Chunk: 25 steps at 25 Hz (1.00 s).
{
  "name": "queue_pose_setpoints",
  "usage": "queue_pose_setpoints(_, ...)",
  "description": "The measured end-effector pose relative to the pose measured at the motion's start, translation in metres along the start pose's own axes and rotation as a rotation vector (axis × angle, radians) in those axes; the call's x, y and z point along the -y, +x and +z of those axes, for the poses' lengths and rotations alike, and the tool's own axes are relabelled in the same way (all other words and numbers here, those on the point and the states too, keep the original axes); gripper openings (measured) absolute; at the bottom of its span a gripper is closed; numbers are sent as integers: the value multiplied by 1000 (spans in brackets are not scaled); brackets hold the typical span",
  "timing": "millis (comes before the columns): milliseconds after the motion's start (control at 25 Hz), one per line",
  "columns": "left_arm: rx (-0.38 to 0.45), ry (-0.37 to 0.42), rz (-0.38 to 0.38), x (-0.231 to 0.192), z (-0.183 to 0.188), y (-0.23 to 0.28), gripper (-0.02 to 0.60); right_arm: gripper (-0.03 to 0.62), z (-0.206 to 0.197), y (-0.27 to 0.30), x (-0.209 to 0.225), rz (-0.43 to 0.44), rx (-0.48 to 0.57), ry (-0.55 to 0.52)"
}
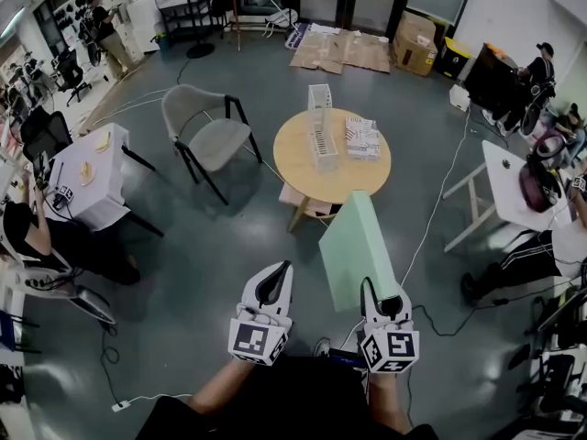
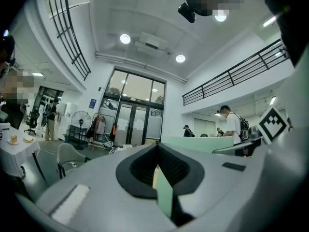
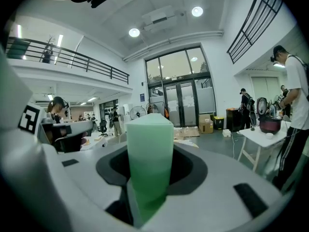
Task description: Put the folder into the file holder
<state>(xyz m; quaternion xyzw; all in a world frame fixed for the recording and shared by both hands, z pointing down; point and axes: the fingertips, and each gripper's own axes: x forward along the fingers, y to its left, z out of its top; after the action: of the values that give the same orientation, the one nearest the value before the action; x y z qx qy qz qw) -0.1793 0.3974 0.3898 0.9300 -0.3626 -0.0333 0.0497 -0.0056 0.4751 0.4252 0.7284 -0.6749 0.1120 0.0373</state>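
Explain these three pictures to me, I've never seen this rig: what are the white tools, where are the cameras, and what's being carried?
There is no robot here: a person holds a two-jaw gripper in each hand. The wide picture comes from a camera on the person's head, looking steeply down. The left gripper and right gripper are the white tools at the bottom, and the patterned cubes are part of them. The other two pictures come from a camera riding on each gripper, looking along its jaws. The right gripper is closed on a pale green folder, which sticks out ahead of it. The left gripper's jaws are together and carry nothing. Ahead stands a round wooden table with a white file holder and a stack of printed booklets.
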Motion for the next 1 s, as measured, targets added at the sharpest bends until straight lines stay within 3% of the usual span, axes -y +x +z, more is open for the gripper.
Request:
queue_pose_setpoints(640,15,-18,-28,-57,-2,-15,3,153,0,22,-37,-68,19,-20)
queue_pose_setpoints(1000,5,-33,5,-74,-3,9,3,152,10,57,-28,-42,23,-11)
